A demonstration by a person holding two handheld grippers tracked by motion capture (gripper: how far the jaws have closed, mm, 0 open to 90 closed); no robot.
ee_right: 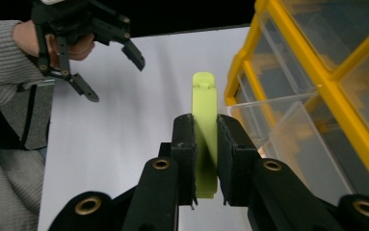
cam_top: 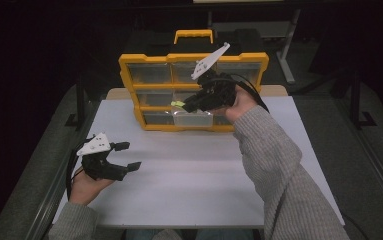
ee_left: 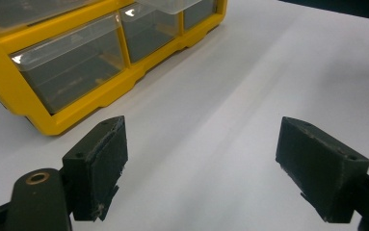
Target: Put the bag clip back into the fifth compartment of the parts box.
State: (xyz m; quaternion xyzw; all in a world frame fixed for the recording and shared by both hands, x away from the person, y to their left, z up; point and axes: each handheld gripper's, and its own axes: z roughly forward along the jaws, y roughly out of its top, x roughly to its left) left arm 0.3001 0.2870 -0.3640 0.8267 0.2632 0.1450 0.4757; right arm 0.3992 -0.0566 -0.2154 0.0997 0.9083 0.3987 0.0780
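Observation:
A yellow organizer [cam_top: 194, 59] with clear drawers stands upright at the back of the white table [cam_top: 189, 170]. Its bottom middle drawer [cam_top: 193, 118] is pulled out. My right gripper [cam_top: 186, 105] hovers just above that open drawer, shut on a flat lime-green piece [ee_right: 204, 130] whose tip [cam_top: 177, 104] sticks out past the jaws. The open drawer [ee_right: 297, 144] lies to the right of the piece in the right gripper view. My left gripper [cam_top: 128, 155] rests open at the table's left, nothing between its pads [ee_left: 98, 166]. The same left gripper [ee_right: 112, 67] appears far off.
The organizer's yellow frame [ee_left: 52, 122] and closed lower drawers [ee_left: 71, 72] sit ahead of the left gripper. Bare white tabletop [ee_left: 211, 144] spreads between the grippers. The table's left edge has a dark rail [cam_top: 54, 185]. A grey sleeve [cam_top: 279, 170] crosses the right side.

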